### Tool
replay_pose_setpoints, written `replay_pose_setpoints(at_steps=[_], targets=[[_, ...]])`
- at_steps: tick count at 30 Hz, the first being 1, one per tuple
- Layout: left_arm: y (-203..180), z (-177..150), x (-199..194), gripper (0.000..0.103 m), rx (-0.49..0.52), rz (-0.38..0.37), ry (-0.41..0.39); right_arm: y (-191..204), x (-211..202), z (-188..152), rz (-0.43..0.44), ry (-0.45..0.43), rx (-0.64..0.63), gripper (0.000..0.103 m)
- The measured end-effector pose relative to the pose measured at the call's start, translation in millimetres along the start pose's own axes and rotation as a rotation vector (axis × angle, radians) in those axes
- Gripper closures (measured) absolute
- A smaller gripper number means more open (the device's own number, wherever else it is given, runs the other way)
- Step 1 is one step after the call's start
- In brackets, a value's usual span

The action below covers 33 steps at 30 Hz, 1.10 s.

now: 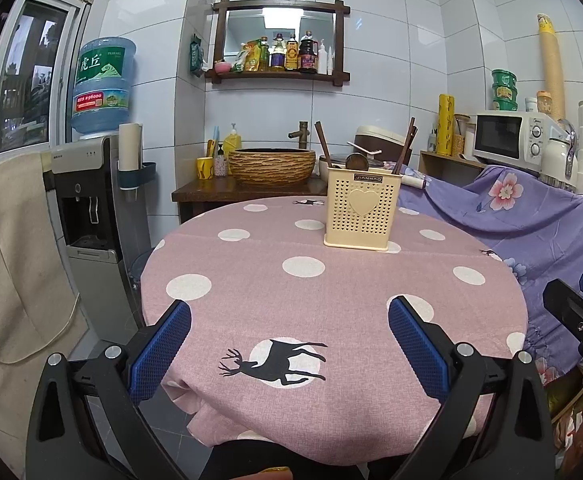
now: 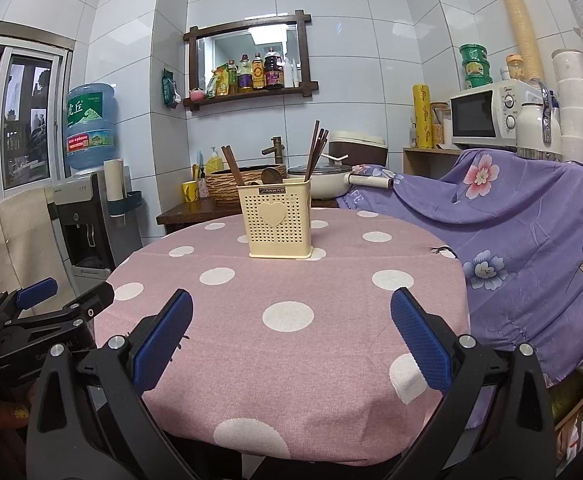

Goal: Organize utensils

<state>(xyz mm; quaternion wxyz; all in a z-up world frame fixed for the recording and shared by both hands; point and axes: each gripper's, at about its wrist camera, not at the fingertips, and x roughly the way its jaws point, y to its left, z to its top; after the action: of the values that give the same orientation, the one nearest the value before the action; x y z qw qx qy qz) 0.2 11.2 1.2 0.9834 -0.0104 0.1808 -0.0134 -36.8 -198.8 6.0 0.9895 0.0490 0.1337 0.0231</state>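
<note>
A cream perforated utensil holder with a heart on its front stands upright on the far side of the round pink polka-dot table. Dark wooden chopsticks and a wooden spoon stick out of it. It also shows in the right wrist view, with chopsticks in it. My left gripper is open and empty above the table's near edge. My right gripper is open and empty, also at the near edge. Each gripper shows at the other view's side.
A purple floral cloth covers furniture to the right of the table. A microwave stands behind it. A water dispenser stands at the left. A wooden basin and a pot sit behind the table.
</note>
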Motion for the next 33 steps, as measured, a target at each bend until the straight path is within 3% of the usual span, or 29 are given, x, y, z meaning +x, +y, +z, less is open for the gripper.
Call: replay_pose_setpoints(at_steps=[33], targets=[[-1.2, -2.6, 1.5, 0.006, 0.007, -0.002, 0.0, -1.8, 1.6, -0.3, 0.001, 0.006, 0.001, 0.006]])
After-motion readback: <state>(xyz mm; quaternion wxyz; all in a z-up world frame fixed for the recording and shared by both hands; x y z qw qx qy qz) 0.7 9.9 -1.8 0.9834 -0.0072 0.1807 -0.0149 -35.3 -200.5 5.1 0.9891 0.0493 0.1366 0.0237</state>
